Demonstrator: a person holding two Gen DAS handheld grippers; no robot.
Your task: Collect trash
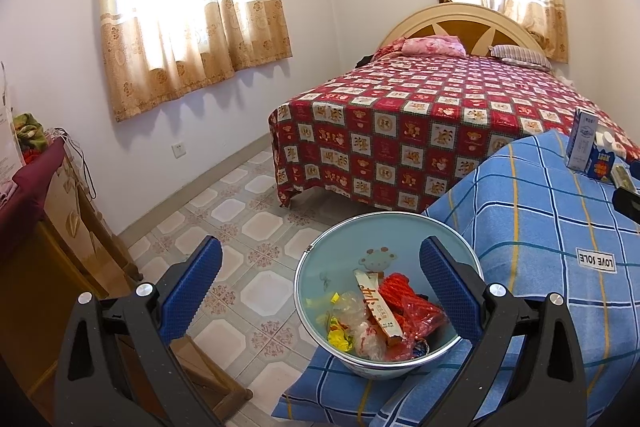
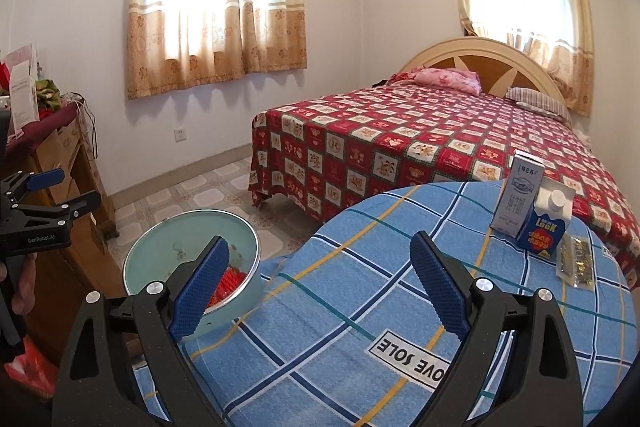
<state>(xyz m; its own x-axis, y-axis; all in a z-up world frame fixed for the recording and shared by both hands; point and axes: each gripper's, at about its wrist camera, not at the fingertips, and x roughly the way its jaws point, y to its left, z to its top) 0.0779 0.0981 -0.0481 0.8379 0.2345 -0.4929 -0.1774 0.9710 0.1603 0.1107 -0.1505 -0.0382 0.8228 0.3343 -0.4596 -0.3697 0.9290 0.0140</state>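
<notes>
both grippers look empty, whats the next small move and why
Probably reach the open right gripper toward the flat clear snack wrapper lying on the blue plaid cloth beside the blue carton. The light green bin already holds wrappers, and that cluster remains out.

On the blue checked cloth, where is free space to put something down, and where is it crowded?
The blue checked cloth is bare across its middle, from the basin to the "LOVE SOLE" label. It is crowded at the far right edge: the white carton, the blue carton and the wrapper stand close together. The basin already holds trash.
</notes>
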